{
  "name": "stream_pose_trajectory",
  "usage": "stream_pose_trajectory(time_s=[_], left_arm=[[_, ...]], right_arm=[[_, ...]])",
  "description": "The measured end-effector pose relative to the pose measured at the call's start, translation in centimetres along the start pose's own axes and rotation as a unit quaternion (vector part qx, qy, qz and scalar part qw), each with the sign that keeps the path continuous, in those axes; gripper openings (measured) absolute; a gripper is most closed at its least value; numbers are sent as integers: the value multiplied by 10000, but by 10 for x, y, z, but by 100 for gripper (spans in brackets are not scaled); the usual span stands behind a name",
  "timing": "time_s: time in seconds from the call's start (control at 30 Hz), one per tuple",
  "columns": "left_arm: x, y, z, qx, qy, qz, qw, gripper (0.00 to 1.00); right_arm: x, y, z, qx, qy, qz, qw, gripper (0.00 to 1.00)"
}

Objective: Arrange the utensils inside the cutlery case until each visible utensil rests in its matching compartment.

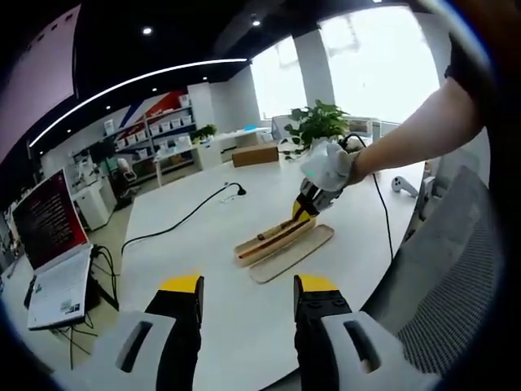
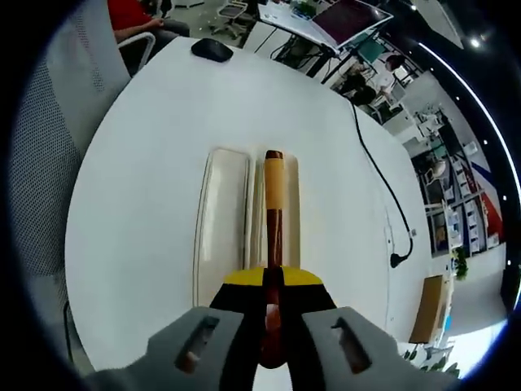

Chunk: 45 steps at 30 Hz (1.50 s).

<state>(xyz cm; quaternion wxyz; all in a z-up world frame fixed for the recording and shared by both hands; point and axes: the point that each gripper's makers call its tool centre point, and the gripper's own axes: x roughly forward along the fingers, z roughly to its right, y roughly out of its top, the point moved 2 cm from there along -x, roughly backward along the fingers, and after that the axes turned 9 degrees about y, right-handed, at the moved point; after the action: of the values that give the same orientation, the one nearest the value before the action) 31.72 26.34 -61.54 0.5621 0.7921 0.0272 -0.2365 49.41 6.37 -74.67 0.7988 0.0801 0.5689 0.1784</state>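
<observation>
Two claws, one utensil, one two-part cutlery case on white table.

Right claw [image 2: 273, 281]: clenched on a wooden-handled utensil [image 2: 274, 204], which points to 12 o'clock over the case tray [image 2: 286, 213]; lid [image 2: 221, 212] lies touching at 9 o'clock. Left claw [image 1: 247, 287]: released, holding nothing, case [image 1: 281, 242] at 12 o'clock.

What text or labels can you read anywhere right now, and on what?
None can be read.
Laptop screen: rows of text, too small and blurred.
Shelf boxes: any labels too small to read.
Case, utensil, right gripper and left gripper: no markings visible.
</observation>
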Motion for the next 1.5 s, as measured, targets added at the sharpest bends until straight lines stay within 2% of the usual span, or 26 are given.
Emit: stream_pose_trajectory(time_s=[0.3,0.63,0.87,1.03,1.27,1.5], left_arm=[[1,-2,-1,-74,-7,-40,10000,46],[2,-3,-3,-136,4,-64,9999,46],[3,-5,-3,-125,14,-103,9999,46],[5,-5,2,15,-105,-146,9998,46],[5,-7,-3,-78,-15,-191,9998,46],[6,-9,-2,-96,-45,-254,9996,46]], right_arm=[[11,4,11,-41,-284,-60,9996,1],[29,11,15,-42,-317,-80,9995,1],[42,10,14,-62,-178,-115,9998,1],[51,13,17,41,-88,-45,9999,1],[60,20,15,-92,183,3,9998,1],[69,16,13,-279,500,-115,9983,1]])
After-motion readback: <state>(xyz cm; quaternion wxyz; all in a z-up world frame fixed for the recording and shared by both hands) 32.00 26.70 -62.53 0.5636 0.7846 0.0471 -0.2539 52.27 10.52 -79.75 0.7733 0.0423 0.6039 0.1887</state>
